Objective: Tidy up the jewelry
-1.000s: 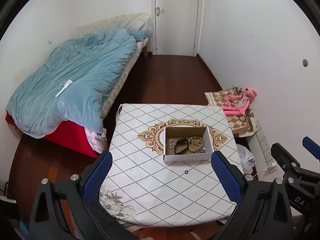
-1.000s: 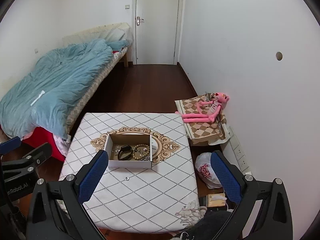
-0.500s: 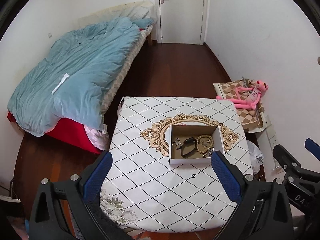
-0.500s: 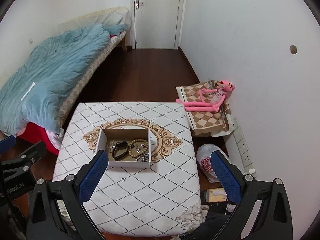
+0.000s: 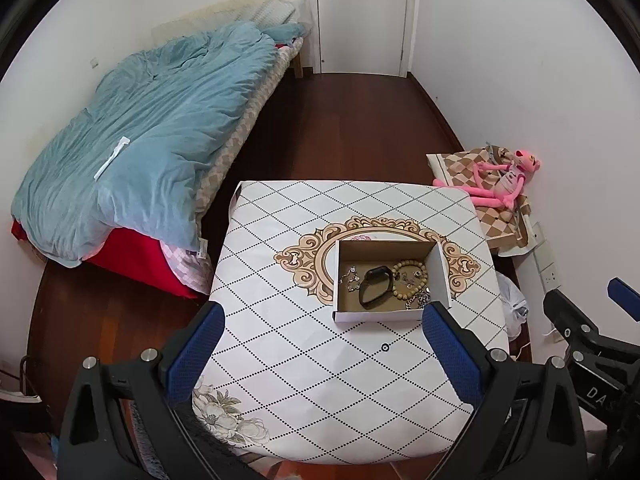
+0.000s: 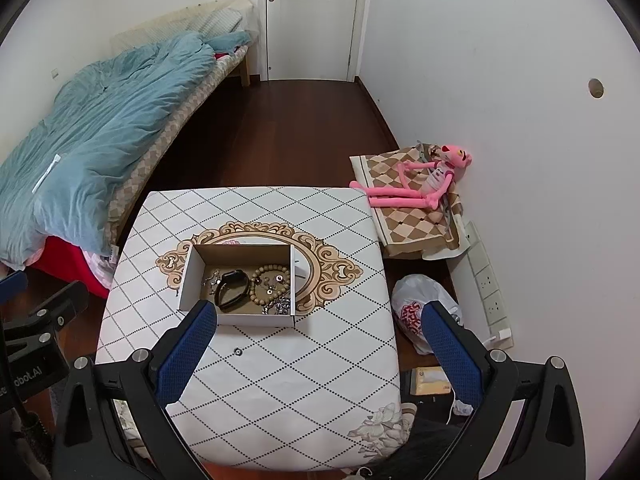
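An open cardboard box point(image 5: 390, 314) point(image 6: 192, 270) sits on a small table covered with a white diamond-pattern cloth point(image 5: 280, 340) point(image 6: 320, 360). Inside lie a black band point(image 5: 374, 286) point(image 6: 232, 290), a wooden bead bracelet point(image 5: 410, 276) point(image 6: 272, 280) and silver chains point(image 5: 349, 279) point(image 6: 280, 305). A small ring-like piece point(image 5: 385, 347) point(image 6: 238, 351) lies on the cloth in front of the box. My left gripper point(image 5: 324, 320) and my right gripper point(image 6: 316, 320) are both open and empty, held above the table's near side.
A bed with a blue duvet point(image 5: 140, 140) stands to the left. A pink plush toy point(image 6: 420, 184) lies on a checkered cushion by the right wall. A white plastic bag point(image 6: 416, 308) sits on the floor to the right of the table, beside wall sockets point(image 6: 490, 284).
Both grippers have moved forward and down toward the table. The box looks larger and nearer. Both stay open.
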